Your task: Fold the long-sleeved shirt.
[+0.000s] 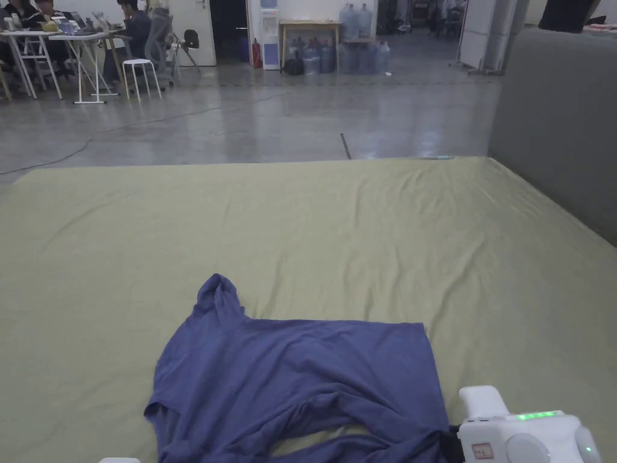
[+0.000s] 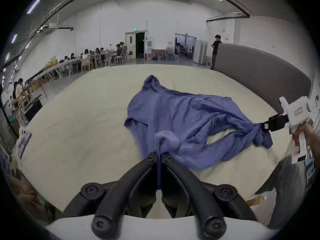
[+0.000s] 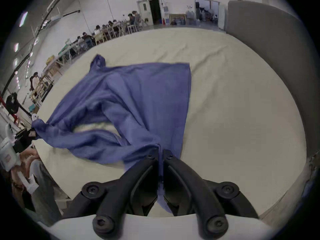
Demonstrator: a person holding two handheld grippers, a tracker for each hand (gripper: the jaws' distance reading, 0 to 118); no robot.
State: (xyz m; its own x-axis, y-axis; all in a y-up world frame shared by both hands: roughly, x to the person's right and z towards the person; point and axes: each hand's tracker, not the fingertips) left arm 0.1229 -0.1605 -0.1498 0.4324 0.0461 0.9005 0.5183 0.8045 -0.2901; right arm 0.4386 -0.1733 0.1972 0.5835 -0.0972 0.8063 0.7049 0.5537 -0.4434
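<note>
- The shirt [image 1: 301, 380] lies rumpled at the near edge of the bed [image 1: 361, 229].
- Our left gripper [image 2: 159, 157] and right gripper [image 3: 161, 152] are each clamped on a bunch of its cloth, presumably to pull it flat.

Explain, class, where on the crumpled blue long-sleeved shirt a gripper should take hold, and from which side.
Probably at the near bunched ends of the blue long-sleeved shirt, approached from the person's edge of the olive-green sheet. The fabric gathers into thin ridges there, and the left gripper and right gripper are each shut on one.
</note>
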